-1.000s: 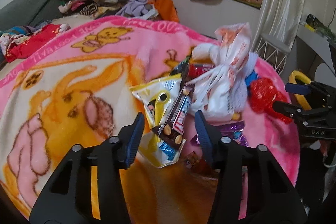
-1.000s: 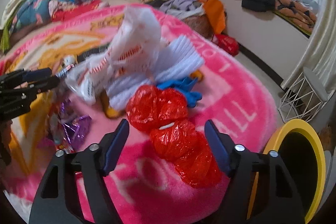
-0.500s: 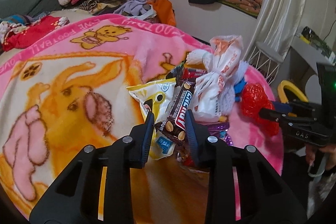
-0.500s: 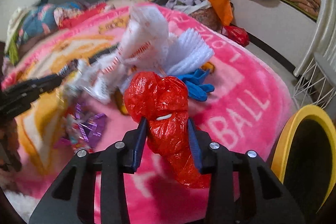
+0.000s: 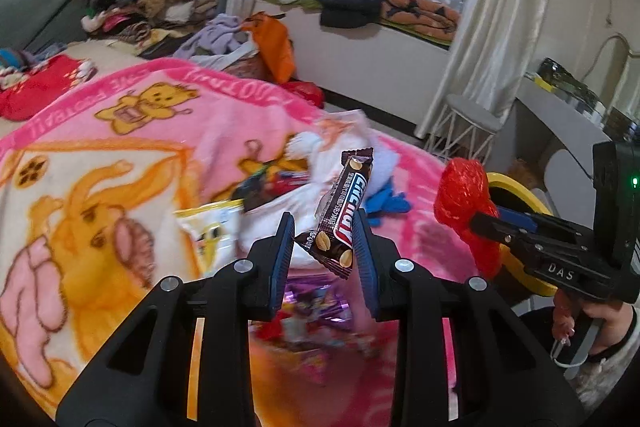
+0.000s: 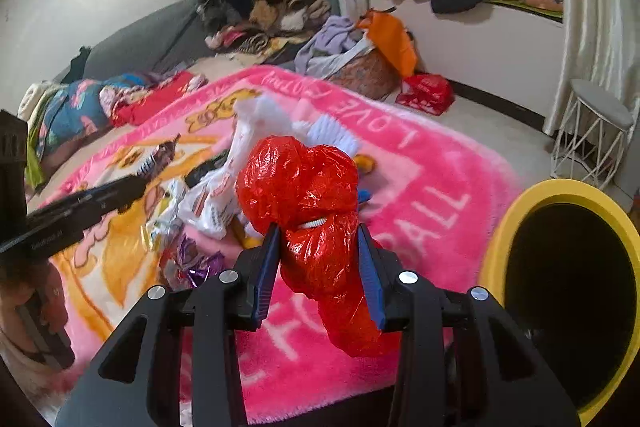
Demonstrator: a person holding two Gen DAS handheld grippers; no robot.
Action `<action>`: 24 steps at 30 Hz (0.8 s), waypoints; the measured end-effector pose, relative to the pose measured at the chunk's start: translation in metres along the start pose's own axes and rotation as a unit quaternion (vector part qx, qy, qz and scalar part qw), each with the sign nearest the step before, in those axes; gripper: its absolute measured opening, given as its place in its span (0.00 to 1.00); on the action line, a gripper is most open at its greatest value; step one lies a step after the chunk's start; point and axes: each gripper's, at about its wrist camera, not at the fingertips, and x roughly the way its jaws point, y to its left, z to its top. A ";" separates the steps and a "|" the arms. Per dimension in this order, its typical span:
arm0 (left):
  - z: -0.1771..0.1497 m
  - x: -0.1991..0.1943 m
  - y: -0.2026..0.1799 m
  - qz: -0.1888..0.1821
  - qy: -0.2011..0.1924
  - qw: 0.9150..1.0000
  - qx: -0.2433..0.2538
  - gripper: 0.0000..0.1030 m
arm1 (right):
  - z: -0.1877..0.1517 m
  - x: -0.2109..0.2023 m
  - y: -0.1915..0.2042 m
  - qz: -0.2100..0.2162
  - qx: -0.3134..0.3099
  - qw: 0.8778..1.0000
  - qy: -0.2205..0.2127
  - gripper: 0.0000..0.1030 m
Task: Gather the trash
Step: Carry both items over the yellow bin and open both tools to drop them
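Left gripper: my left gripper (image 5: 323, 247) is pinching a chocolate bar (image 5: 344, 215) at the bar's lower end, the bar standing nearly upright and raised clear of the blanket

Right gripper: my right gripper (image 6: 318, 267) is pinching a crumpled red plastic bag (image 6: 312, 211), which bulges above the fingers and hangs below them; in the left wrist view the same bag (image 5: 466, 203) is held out in front of the bin

Bin: a yellow-rimmed trash bin (image 6: 560, 189) with a dark interior stands just beside the edge of the bed, to the right of the red bag

Blanket: a pink blanket (image 5: 100, 155) printed with cartoon animals covers the bed and carries the remaining litter

Remaining litter: a white plastic bag with orange print (image 6: 216, 195) lies at the centre of the pile; a yellow snack packet (image 5: 208, 231) lies to its left; purple foil wrappers (image 6: 196, 263) lie nearest me; a blue glove (image 5: 386, 203) lies on the far side of the pile

Surroundings: a heap of clothes (image 6: 260, 7) sits at the far end of the bed; a white wire stool (image 6: 592, 139) stands by the curtain, well apart from the bin

Uncertain: the items directly under the left gripper are blurred and I cannot tell what they are
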 end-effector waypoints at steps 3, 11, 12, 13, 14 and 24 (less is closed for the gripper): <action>0.003 0.003 -0.016 -0.012 0.001 1.000 0.015 0.23 | 0.002 -0.011 -0.011 -0.011 0.014 1.000 -0.016 0.35; 0.006 0.014 -0.051 -0.038 0.005 0.998 0.048 0.23 | 0.002 -0.034 -0.046 -0.040 0.059 0.997 -0.038 0.35; 0.006 0.015 -0.056 -0.041 0.005 0.998 0.053 0.23 | 0.001 -0.036 -0.050 -0.042 0.064 0.996 -0.040 0.35; 0.006 0.017 -0.061 -0.045 0.006 0.997 0.057 0.23 | 0.000 -0.039 -0.056 -0.047 0.070 0.995 -0.043 0.35; 0.005 0.018 -0.063 -0.047 0.006 0.997 0.059 0.23 | 0.000 -0.042 -0.059 -0.048 0.075 0.995 -0.044 0.35; 0.004 0.029 -0.098 -0.078 0.013 0.993 0.089 0.23 | -0.009 -0.063 -0.098 -0.083 0.118 0.988 -0.059 0.35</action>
